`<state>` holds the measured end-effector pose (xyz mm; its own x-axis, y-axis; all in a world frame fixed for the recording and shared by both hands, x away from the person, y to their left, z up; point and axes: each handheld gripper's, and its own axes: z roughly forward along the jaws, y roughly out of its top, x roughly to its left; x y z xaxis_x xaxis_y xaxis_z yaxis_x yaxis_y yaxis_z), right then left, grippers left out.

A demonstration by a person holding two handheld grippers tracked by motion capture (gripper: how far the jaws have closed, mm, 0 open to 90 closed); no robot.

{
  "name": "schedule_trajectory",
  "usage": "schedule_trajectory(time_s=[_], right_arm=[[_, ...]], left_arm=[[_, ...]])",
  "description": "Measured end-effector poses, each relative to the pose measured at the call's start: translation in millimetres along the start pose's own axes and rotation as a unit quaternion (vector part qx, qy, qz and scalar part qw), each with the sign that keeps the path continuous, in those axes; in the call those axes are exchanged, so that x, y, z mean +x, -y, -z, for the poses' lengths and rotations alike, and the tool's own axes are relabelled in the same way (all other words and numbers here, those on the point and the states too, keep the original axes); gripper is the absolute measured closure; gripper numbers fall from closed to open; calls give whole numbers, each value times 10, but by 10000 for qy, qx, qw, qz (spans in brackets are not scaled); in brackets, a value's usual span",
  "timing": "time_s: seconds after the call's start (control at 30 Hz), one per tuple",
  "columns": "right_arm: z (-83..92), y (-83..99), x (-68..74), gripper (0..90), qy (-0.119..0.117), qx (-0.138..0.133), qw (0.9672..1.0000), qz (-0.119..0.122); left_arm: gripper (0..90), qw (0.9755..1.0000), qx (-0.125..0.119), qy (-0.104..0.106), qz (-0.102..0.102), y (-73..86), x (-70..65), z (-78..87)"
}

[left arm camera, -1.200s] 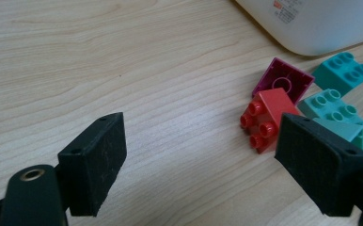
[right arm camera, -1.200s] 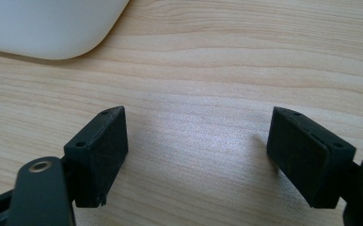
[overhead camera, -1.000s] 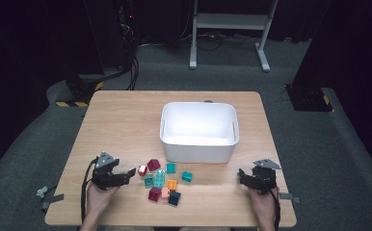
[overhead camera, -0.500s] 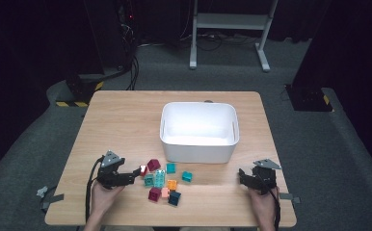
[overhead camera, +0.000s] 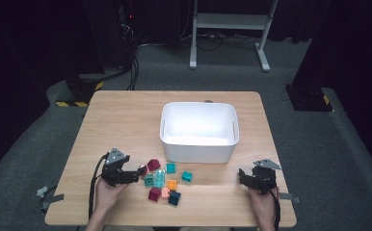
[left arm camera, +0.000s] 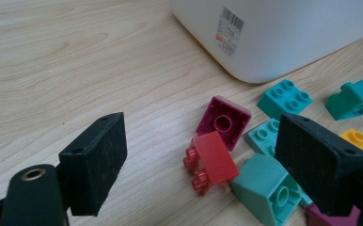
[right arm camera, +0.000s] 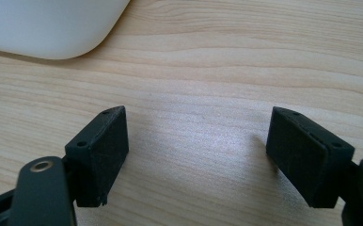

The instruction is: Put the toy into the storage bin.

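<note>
From where I sat, the left gripper (overhead camera: 137, 173) lay low over the table (overhead camera: 126, 120), held from below by the left hand (overhead camera: 108, 191) and turned toward the cluster of bricks. Its jaws stood wide apart, and between them — in the left gripper view — lay the small red brick (left arm camera: 211, 159), tipped on its side with its translucent studs facing left, touching neither pad. Just behind it sat a magenta brick (left arm camera: 224, 119), hollow underside up, and a teal brick (left arm camera: 264, 188) crowded it on the right (partly under the right-hand jaw). The whole pile lay just in front of the white bin (overhead camera: 199, 131), near its left corner.

The right gripper (overhead camera: 242, 176) rested well apart at the table's right edge — jaws spread as well, with bare wood between them.
</note>
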<state>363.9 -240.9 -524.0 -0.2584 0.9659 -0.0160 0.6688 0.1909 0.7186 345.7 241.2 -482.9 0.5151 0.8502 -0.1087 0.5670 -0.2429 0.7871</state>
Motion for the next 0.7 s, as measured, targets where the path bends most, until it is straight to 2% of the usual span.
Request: schedule_trajectory(time_s=[0.1, 0.27, 0.7], right_arm=[[0, 0, 0, 213, 0, 0, 10000, 1], [0, 0, 1, 216, -2, -4, 10000, 1], [1, 1, 2, 217, -15, -7, 10000, 20]], left_arm=[[175, 10000, 2, 10, -75, -23, -30, 3], [176, 10000, -47, 56, -53, -39, -40, -12], [177, 9998, 4, 171, -104, -43, -111, -119]])
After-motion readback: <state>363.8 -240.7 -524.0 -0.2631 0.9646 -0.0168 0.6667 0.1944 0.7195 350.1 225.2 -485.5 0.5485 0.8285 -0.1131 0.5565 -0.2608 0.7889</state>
